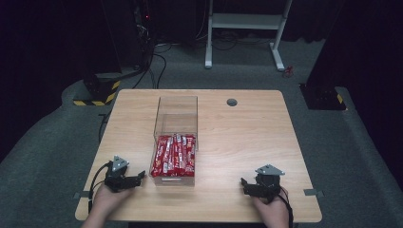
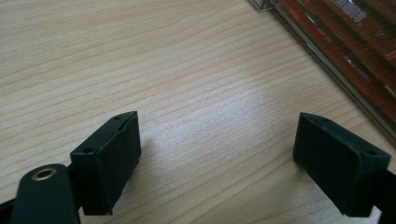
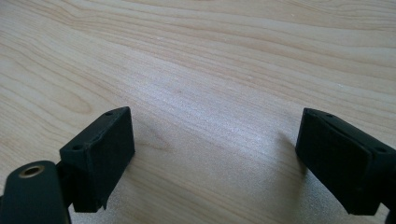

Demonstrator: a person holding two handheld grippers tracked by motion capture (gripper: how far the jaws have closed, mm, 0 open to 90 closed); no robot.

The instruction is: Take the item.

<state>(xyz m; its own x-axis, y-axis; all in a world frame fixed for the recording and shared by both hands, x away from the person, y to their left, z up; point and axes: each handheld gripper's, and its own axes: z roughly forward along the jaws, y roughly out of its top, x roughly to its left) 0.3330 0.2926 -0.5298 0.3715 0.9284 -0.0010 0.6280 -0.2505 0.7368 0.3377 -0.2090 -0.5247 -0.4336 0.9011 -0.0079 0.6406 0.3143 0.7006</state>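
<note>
Both tools, left tool [image 1: 140, 176] and right tool [image 1: 244, 183], gape wide, holding nothing.

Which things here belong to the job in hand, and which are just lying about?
In the job:
- clear box on the table
- red packets inside it
- left gripper, open, beside the box
- right gripper, open

Lying about:
- grey grommet in the tabletop
- white frame on the floor behind

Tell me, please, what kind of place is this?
Probably a lab or recording studio, not a home: a wooden table on grey carpet, black curtains around it, cables on the floor, and a clear box of red packets staged between both grippers.
</note>
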